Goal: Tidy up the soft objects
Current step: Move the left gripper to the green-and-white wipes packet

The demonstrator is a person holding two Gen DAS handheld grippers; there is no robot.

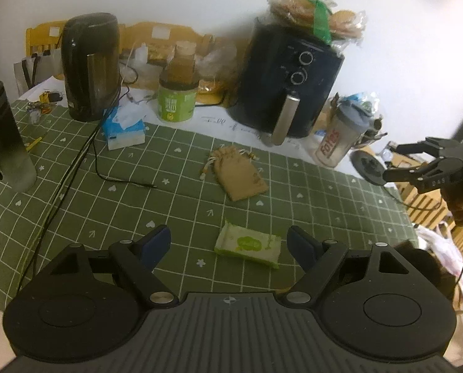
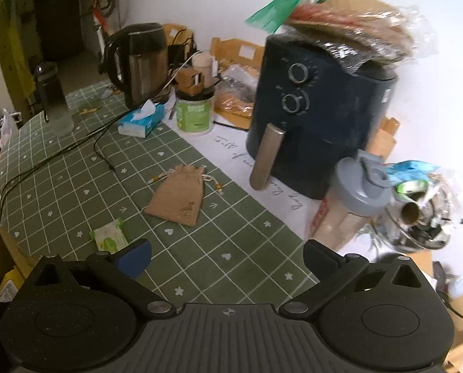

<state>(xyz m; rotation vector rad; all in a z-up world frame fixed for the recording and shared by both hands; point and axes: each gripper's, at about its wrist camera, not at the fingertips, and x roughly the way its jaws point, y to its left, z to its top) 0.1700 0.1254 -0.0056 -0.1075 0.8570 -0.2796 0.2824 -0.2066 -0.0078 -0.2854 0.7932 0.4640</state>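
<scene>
Shaker bottle (image 1: pixel 335 143) reads "Fones"; tablecloth border (image 2: pixel 247 161) script illegible.

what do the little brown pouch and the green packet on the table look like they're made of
The brown pouch looks like coarse woven cloth, perhaps burlap or linen: matte tan, limp, gathered at a beaded drawstring neck. The green packet looks like thin plastic film, probably a wipes or tissue pack: printed, slightly glossy, with crimped ends. Both lie flat on the green checked tablecloth.
</scene>
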